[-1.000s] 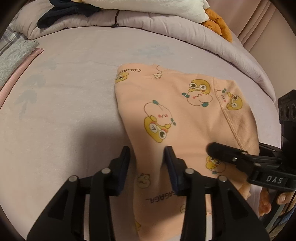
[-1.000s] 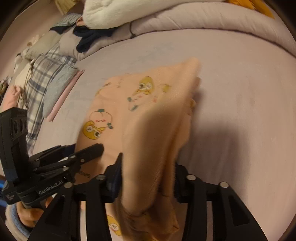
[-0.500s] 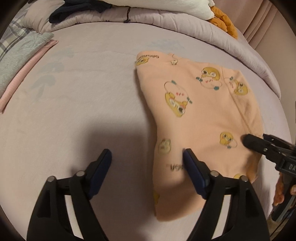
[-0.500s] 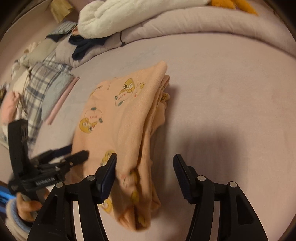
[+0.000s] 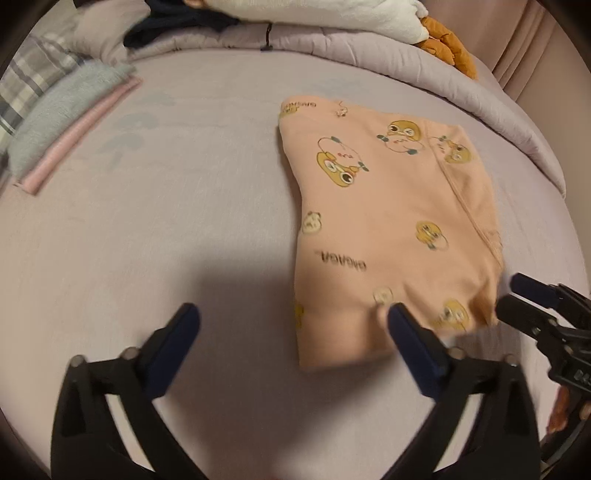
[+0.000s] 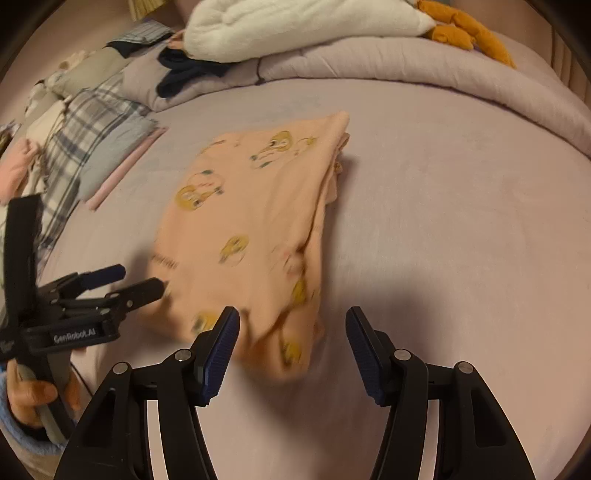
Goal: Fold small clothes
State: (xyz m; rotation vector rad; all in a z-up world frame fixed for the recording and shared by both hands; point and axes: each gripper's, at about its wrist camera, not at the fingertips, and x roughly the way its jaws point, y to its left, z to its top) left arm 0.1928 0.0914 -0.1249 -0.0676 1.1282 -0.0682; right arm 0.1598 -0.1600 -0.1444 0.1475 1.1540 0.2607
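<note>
A peach small garment (image 5: 388,206) with yellow cartoon prints lies folded flat on the lilac bed sheet (image 5: 147,221). My left gripper (image 5: 291,314) hovers at its near left corner. Its jaws are opening wide and grip nothing; the right finger overlaps the cloth's near edge in the picture. In the right wrist view the garment (image 6: 251,221) has layered folds along its right edge. My right gripper (image 6: 293,314) stands open above its near end, pads off the cloth. Each view shows the other gripper beside the garment: the right gripper (image 5: 517,295) and the left gripper (image 6: 122,284), held by a hand (image 6: 33,398).
A folded stack (image 5: 62,133) of grey-blue, pink and plaid clothes lies at the left. A rolled lilac quilt (image 5: 369,55) runs along the back, with a white blanket (image 6: 295,26), a dark garment (image 6: 184,70) and an orange plush toy (image 5: 447,44) on it.
Both grippers let go of the garment and pulled back from it. Its lifted right side dropped, so it lies folded on the bed. The left jaws spread much wider.
</note>
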